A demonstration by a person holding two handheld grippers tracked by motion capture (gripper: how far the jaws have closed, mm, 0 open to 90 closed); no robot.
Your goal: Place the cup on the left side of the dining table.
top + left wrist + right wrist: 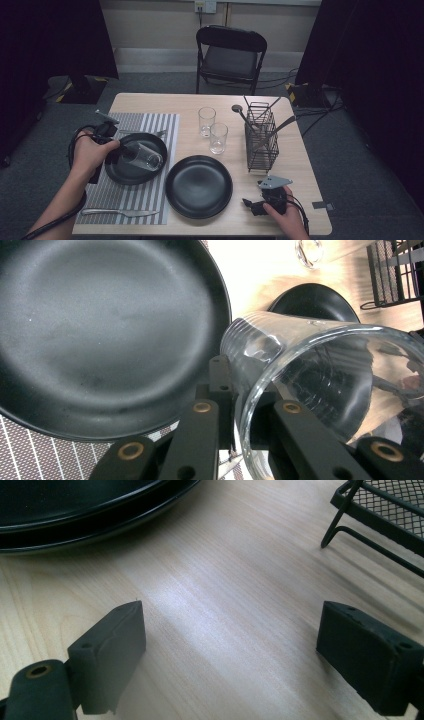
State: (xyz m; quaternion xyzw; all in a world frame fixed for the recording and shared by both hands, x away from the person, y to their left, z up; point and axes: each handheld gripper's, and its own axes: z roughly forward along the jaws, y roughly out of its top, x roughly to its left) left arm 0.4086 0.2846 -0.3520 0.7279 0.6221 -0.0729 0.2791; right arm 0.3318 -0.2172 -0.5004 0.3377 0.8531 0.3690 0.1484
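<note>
My left gripper [112, 150] is clamped on a glass [142, 156]. One jaw sits inside the rim and one sits outside, so the glass wall is pinched between them. The glass is tipped over on its side, and it hangs over the black plate [150, 141] that sits on the striped mat [150, 200] by the left edge of the desk. Its open mouth points back at my left hand [90, 152], and its bottom points away, toward the middle of the desk. So its long way runs left to right across the desk. I think the next move is to turn my wrist so the glass stands up, then set it down.

My right gripper [252, 205] rests near the front right corner of the desk. Its jaws are wide apart with nothing between them. It is well apart from the glass, so my left hand is the one for this job.

I count three glasses: the one I hold, and two more [207, 121] [218, 138] standing in the middle of the desk. I count two black plates; the second plate [198, 186] is near the front edge. There is one wire rack [261, 142] with tools in it, one knife [120, 212] and one fork [150, 133].
</note>
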